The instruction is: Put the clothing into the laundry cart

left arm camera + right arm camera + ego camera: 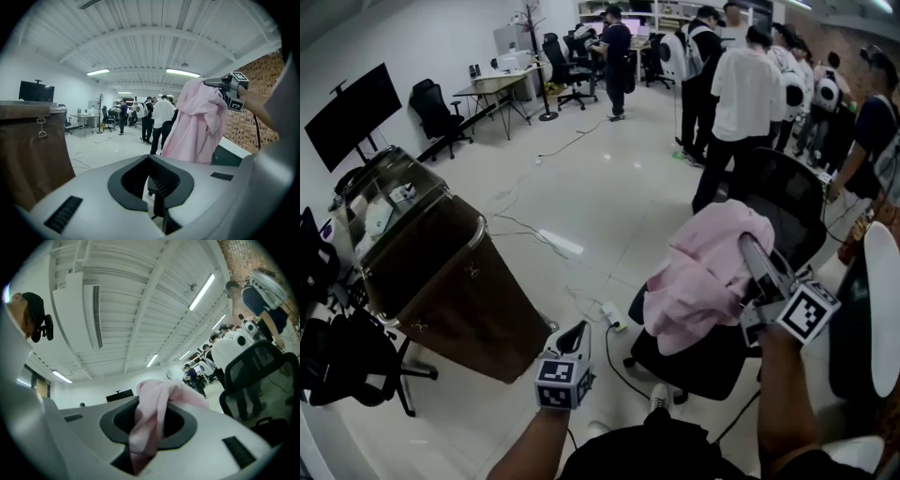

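Note:
A pink garment (698, 272) hangs bunched from my right gripper (749, 247), which is shut on its upper fold above a black office chair (792, 202). In the right gripper view the pink cloth (154, 420) is pinched between the jaws of the right gripper (152, 399). The left gripper view shows the garment (197, 126) dangling from the right gripper (213, 83). The brown laundry cart (478, 309) stands at the left with a metal rim, also visible in the left gripper view (28, 145). My left gripper (579, 333) hovers between cart and garment; its jaws (149, 159) meet with nothing between them.
A group of people (741, 94) stands beyond the chair. Cables and a power strip (614, 317) lie on the floor between cart and chair. Another black chair (347, 366) sits at the near left, a wall monitor (352, 112) above it. Desks (502, 84) line the far wall.

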Demonstrator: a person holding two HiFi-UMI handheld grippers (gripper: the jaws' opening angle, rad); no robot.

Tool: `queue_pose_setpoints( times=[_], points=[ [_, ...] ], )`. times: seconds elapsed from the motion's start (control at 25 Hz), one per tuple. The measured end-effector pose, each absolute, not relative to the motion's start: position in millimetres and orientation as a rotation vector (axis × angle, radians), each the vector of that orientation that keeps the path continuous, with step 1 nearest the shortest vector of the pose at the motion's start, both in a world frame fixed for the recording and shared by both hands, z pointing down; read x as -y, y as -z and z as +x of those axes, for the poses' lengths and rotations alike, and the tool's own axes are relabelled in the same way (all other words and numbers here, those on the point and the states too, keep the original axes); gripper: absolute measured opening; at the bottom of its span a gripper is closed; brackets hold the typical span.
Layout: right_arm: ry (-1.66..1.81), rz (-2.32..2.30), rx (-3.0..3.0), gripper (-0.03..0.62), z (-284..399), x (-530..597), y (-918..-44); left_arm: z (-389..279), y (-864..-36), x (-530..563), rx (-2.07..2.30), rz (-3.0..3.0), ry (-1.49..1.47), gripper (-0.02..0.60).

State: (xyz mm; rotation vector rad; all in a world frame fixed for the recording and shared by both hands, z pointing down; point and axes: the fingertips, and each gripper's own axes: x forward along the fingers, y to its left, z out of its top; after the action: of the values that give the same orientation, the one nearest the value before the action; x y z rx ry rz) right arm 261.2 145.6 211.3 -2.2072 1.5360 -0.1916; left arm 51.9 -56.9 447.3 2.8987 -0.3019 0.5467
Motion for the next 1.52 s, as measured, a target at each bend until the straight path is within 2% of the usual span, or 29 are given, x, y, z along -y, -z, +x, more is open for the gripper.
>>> queue_pose_setpoints(
  times=[1.04, 1.52],
  points=[
    [0.158, -1.805, -1.998, 0.107, 77, 69, -138, -162, -400, 190, 0.855, 2.828, -0.415, -0.002],
    [0.121, -1.579, -2.179, 0.107, -3, 157, -90, -228, -378, 230, 1.096, 2.781, -0.345, -0.002]
  ],
)
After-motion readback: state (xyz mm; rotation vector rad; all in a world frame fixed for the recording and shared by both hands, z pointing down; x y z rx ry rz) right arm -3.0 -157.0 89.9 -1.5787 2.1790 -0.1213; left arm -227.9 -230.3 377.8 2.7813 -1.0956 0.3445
